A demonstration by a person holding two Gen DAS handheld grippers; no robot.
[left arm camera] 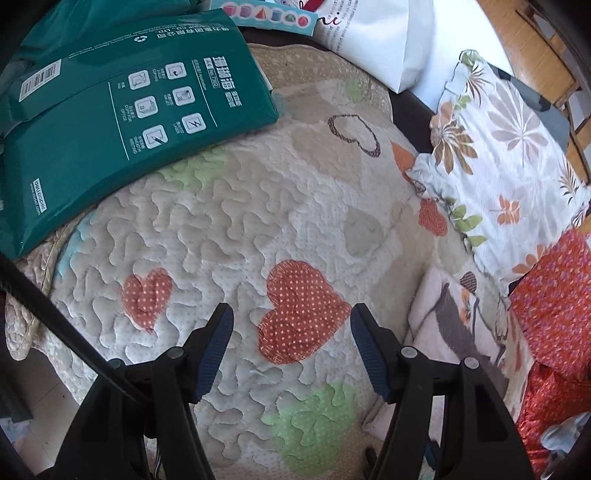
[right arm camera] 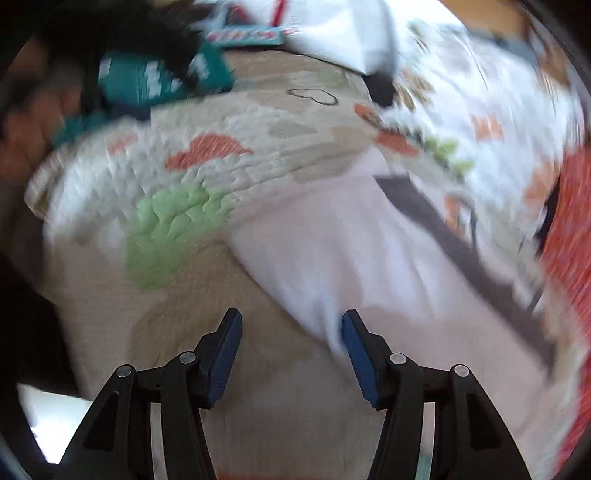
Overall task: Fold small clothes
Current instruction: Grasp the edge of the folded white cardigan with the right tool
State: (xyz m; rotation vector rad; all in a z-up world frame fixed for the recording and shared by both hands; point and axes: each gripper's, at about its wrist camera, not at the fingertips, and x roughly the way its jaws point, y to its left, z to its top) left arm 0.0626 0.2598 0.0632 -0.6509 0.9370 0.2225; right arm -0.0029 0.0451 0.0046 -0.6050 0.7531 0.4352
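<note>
A small pale pink garment (right arm camera: 332,243) with a dark brown print lies on the quilted heart-pattern mat (right arm camera: 207,170); its near corner sits just ahead of my right gripper's right finger. It also shows at the right edge of the left wrist view (left arm camera: 443,317). My right gripper (right arm camera: 291,325) is open and empty above the mat; this view is motion-blurred. My left gripper (left arm camera: 291,321) is open and empty, hovering over an orange dotted heart on the mat (left arm camera: 221,229). A floral white cloth (left arm camera: 498,147) and red patterned clothes (left arm camera: 554,302) lie to the right.
Green paper packs (left arm camera: 122,110) lie on the mat's far left. A white bag (left arm camera: 380,40) and a teal box (left arm camera: 269,14) stand at the back. A wooden chair (left arm camera: 546,55) is at far right. The mat's left edge drops to the floor (left arm camera: 48,398).
</note>
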